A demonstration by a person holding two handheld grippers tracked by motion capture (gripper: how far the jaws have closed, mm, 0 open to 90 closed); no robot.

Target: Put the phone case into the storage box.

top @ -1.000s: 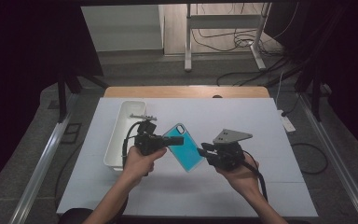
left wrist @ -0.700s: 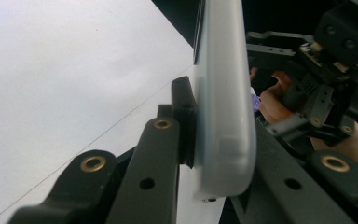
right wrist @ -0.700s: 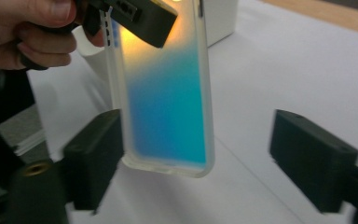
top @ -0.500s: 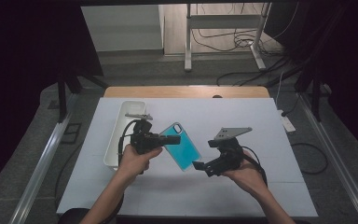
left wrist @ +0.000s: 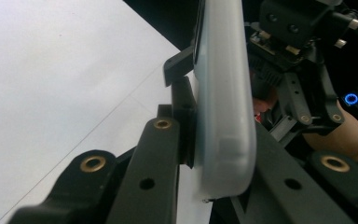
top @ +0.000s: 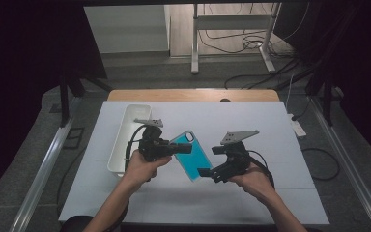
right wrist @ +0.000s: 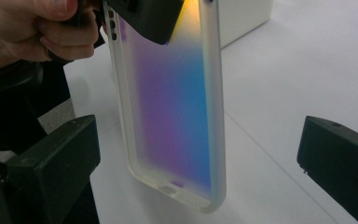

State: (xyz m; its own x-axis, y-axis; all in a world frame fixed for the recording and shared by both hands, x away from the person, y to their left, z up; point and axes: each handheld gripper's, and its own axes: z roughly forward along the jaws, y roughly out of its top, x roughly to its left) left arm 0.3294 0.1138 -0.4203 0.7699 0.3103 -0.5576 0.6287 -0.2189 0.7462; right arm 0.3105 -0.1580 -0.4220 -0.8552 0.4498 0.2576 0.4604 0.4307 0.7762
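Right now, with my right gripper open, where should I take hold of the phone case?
Probably the free lower end of the phone case, its two long frosted rims between your jaws. The left gripper already clamps the camera end, so that part is taken. The right gripper stands open on either side of the case, face-on; ease forward and close across its width.

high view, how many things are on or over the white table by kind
phone case: 1
white bin: 1
left gripper and right gripper: 2
total: 4
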